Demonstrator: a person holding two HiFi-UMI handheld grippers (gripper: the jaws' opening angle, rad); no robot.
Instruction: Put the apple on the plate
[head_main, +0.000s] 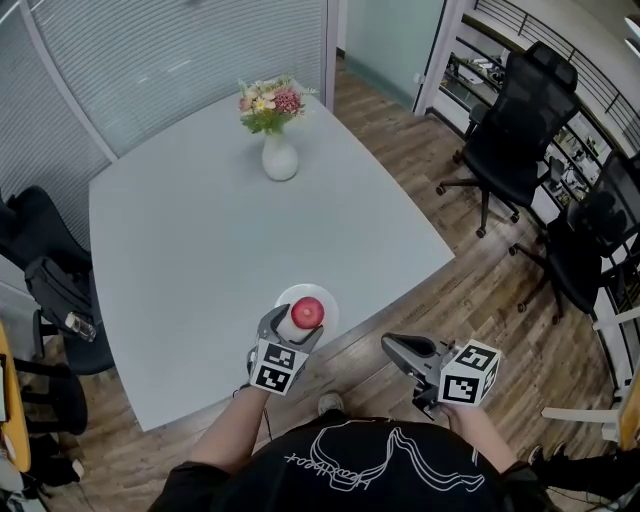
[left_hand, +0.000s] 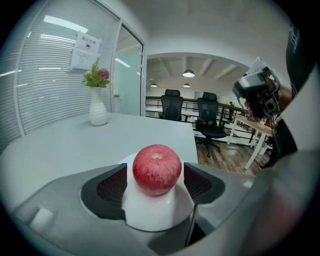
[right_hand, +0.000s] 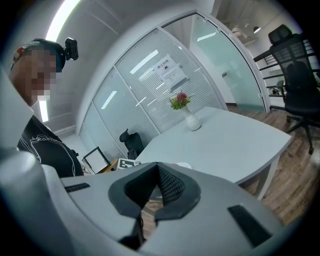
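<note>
Apple: the round red apple (left_hand: 156, 169) is sitting on the small white round plate (left_hand: 159, 216), near the table's edge closest to the person.
Handling: judging by looks, it is firm and fairly light, with smooth skin that could slip. It could roll, and a hard squeeze would bruise it.
Hold: taking it across its widest middle, on opposite sides, is looking safest.
Pointing: its stem dimple is facing up, so its axis is standing upright.
Left gripper: the left gripper (head_main: 295, 332) is flanking the apple with its jaws spread wide. Plate is showing between each dark pad and the skin, so nothing is being pressed.
Right gripper: the right gripper (right_hand: 156, 172) is hanging off the table's edge with its jaws together and nothing in them.
Table: the pale grey table (head_main: 200, 260) is also carrying a white vase of flowers (head_main: 279, 157), well apart at the far side.
Progress: the placing is looking done.
</note>
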